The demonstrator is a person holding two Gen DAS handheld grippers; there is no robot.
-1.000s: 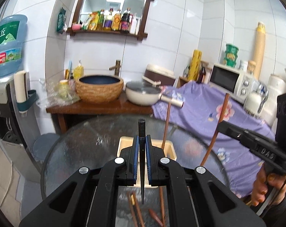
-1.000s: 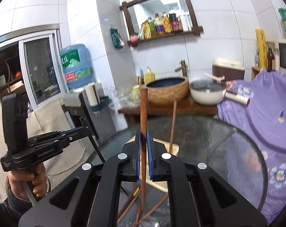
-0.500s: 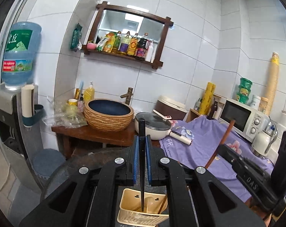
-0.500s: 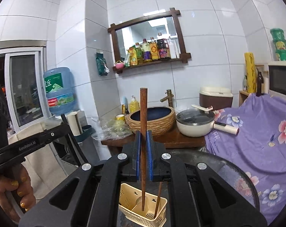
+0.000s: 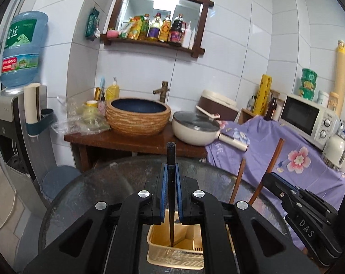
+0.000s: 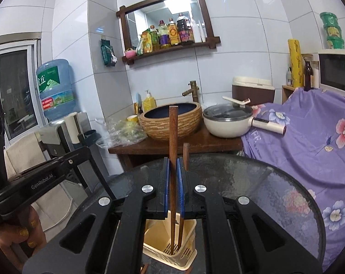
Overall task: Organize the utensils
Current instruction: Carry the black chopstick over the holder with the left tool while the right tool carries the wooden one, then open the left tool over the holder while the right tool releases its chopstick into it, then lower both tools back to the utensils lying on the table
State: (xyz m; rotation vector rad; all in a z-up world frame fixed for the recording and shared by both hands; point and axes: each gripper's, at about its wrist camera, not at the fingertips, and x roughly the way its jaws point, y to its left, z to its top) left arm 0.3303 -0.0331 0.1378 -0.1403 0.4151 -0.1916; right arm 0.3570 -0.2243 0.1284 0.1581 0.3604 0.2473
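Chopsticks fill both grippers: left gripper (image 5: 171,191) clamps a black chopstick (image 5: 171,196), right gripper (image 6: 173,187) a brown chopstick (image 6: 172,159), both tips inside the cream utensil basket (image 6: 188,259).

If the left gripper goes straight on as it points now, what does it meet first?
Probably the round glass table beyond the beige plastic utensil basket, as the left gripper, holding a black chopstick, points slightly downward; depth is unclear.

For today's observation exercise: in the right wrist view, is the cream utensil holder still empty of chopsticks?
No. A brown chopstick already stands in the utensil holder, beside the one clamped in the right gripper.
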